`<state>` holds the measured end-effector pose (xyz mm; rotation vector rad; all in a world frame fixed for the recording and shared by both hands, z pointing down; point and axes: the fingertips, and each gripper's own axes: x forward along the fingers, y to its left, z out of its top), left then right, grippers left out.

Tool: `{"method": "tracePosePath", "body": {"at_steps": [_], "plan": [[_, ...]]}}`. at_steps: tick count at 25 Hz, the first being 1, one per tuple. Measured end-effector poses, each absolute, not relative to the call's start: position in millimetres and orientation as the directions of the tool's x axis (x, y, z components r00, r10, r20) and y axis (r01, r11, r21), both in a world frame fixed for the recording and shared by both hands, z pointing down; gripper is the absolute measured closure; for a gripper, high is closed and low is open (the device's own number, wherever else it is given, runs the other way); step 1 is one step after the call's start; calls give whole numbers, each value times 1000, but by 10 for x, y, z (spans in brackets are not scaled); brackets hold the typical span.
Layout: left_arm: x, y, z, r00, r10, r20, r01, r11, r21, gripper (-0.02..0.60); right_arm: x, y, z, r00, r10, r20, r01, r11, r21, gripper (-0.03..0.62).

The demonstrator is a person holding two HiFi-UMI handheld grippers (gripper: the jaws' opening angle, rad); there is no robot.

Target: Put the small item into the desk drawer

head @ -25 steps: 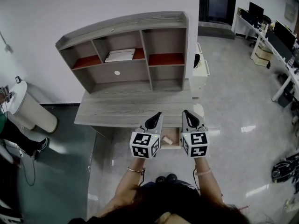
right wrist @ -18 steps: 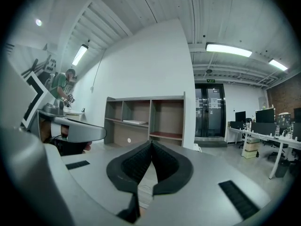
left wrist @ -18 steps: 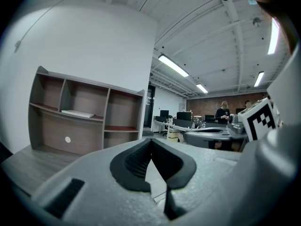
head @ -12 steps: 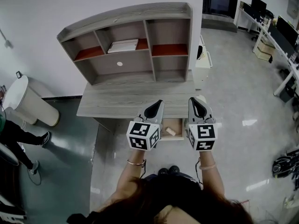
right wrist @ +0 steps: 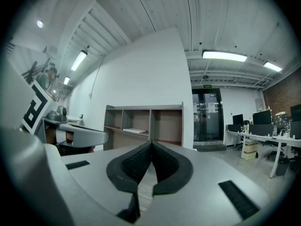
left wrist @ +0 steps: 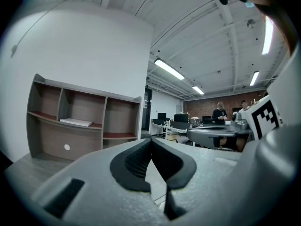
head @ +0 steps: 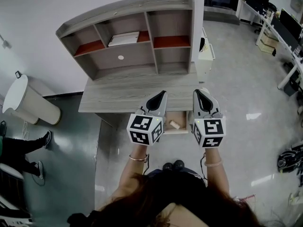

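A small pale item [head: 174,124] lies in the open desk drawer [head: 182,130], seen in the head view between my two grippers. My left gripper [head: 163,93] is held level above the desk's front edge, left of the drawer, with its jaws shut and nothing between them [left wrist: 151,139]. My right gripper [head: 196,91] is held the same way on the drawer's right side, shut and empty [right wrist: 151,142]. Both point toward the shelf unit [head: 128,39] at the back of the grey wooden desk [head: 118,98].
A white flat object [head: 123,38] lies on an upper shelf. A white bin [head: 26,103] stands left of the desk and a white cabinet [head: 204,56] on its right. A person's legs [head: 23,143] show at the far left. Office desks [head: 284,37] with monitors stand at the far right.
Both grippers have risen a little and stayed shut and empty. The item in the drawer shows more plainly between them now.
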<state>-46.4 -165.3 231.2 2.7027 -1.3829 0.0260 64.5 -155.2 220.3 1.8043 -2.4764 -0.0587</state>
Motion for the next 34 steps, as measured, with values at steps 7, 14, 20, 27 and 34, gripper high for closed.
{"method": "tracePosePath", "body": {"at_steps": [7,14,20,27,34], "plan": [[-481,-1577,2251,593,-803,52,-804,-588,91,566,617,-1450,2149,-300,-953,33,-950,301,79,592],[-518,-1560,2232,597,-801,41,-801,-591,99,566,598,-1434,2171,-289,-956,41,-953,292,79,592],[-521,-1553,2240,605,-795,43,-794,-598,108,566,605,-1420,2161,-283,-958,38,-956,286,74,592],[-496,-1547,2270,613,-789,43,-787,-605,123,566,635,-1407,2182,-270,-962,26,-959,271,83,592],[-471,-1575,2305,614,-788,46,-785,-605,130,566,646,-1432,2180,-270,-963,15,-958,270,95,592]]}}
